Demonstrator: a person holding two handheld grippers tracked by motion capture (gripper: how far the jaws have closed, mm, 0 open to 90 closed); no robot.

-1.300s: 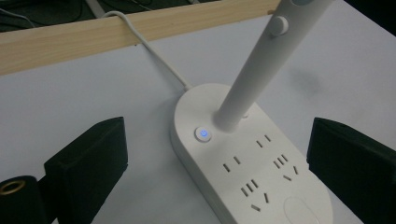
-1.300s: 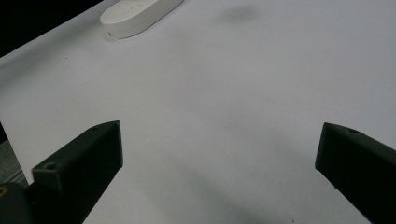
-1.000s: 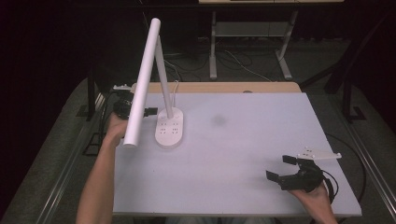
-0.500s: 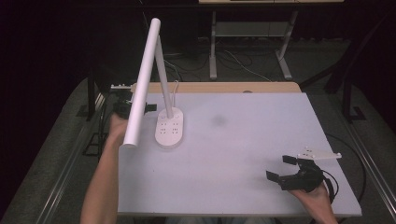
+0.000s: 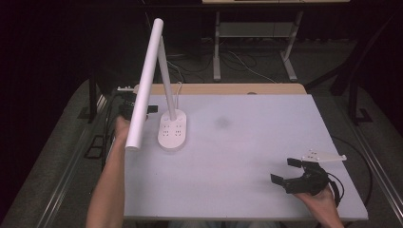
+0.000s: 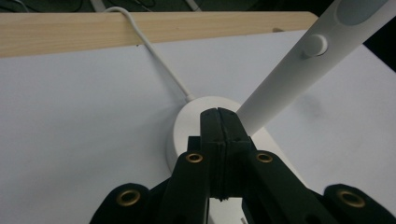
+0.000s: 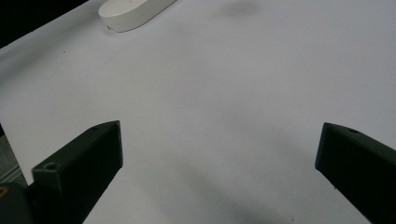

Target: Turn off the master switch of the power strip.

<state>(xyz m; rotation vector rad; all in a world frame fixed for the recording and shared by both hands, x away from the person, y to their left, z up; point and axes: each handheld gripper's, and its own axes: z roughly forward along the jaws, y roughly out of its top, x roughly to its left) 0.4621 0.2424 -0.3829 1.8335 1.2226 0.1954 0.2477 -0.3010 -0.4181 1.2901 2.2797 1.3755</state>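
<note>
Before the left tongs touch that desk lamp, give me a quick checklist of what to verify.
1. Left tongs shut, nothing between the jaws: ok for pressing, not ok for gripping.
2. Left tongs lined up with the lamp base: ok; contact cannot tell.
3. Lamp base flat on the white table: ok.
4. Lamp cable runs off the far edge, away from the tongs: ok.
5. Right tongs open, apart from the lamp: ok.
6. Lamp on or off: cannot tell.
</note>
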